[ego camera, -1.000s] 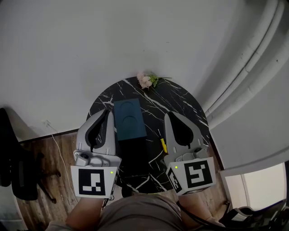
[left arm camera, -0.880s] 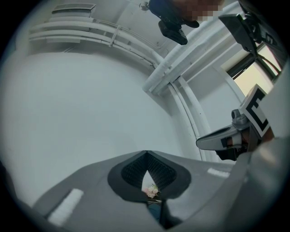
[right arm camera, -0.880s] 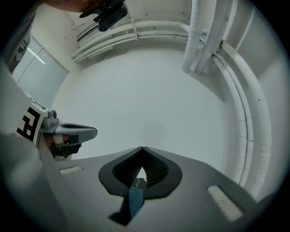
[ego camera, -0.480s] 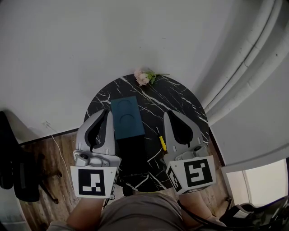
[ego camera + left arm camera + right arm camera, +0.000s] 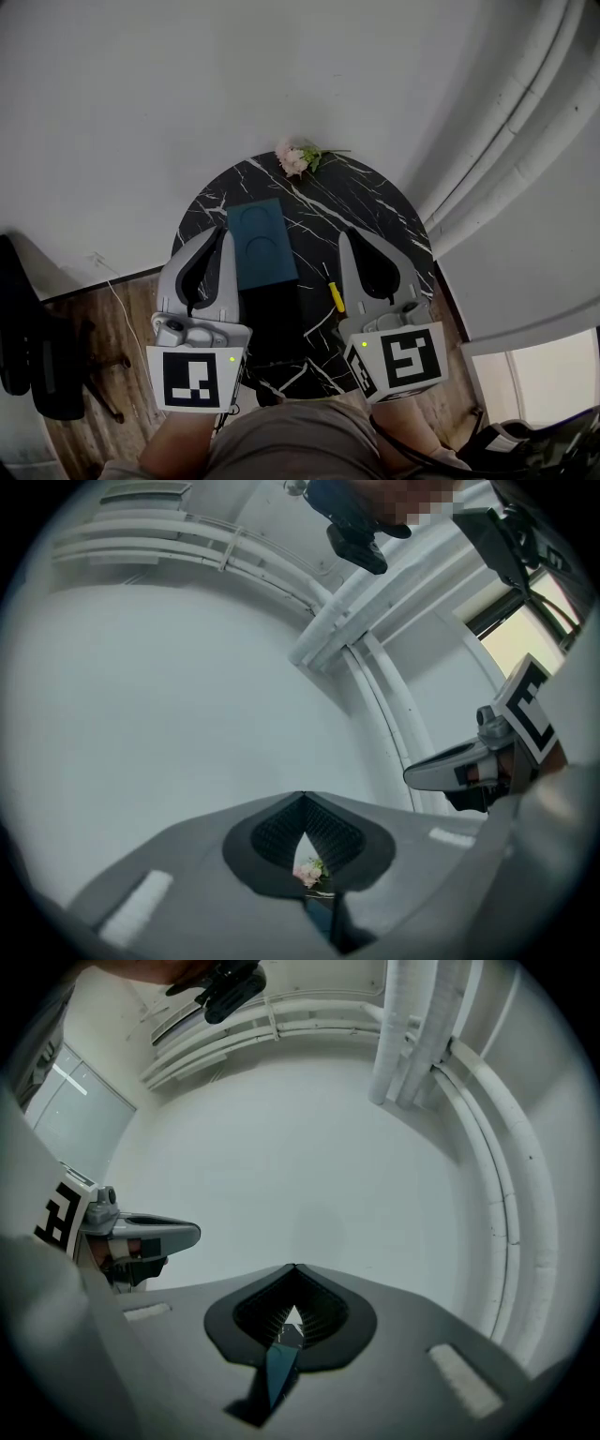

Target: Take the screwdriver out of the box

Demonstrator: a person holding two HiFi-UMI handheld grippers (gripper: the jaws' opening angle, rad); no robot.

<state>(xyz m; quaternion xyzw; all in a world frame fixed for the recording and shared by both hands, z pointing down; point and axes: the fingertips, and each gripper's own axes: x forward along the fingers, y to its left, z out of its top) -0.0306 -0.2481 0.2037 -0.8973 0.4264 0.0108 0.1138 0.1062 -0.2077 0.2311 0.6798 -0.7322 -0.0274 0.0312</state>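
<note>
A teal box (image 5: pixel 261 242) lies on the round black marble table (image 5: pixel 375 202), with a dark part (image 5: pixel 274 319) of it running toward me. A small yellow screwdriver (image 5: pixel 334 297) lies on the tabletop just right of the box, beside my right gripper's inner edge. My left gripper (image 5: pixel 223 234) hovers at the box's left edge, jaws together and empty. My right gripper (image 5: pixel 346 237) hovers to the right of the box, also shut on nothing. Each gripper view shows its own tips meeting (image 5: pixel 302 797) (image 5: pixel 294 1267), with a teal sliver of the box (image 5: pixel 278 1372) below.
Pink flowers (image 5: pixel 295 159) lie at the table's far edge. A white wall stands behind the table, and white pipes (image 5: pixel 506 141) run at the right. A dark chair (image 5: pixel 33 356) and a cable (image 5: pixel 117 300) are on the wooden floor to the left.
The table, box and flowers sit slightly higher and further left in the head view. Both grippers hold their places and stay shut.
</note>
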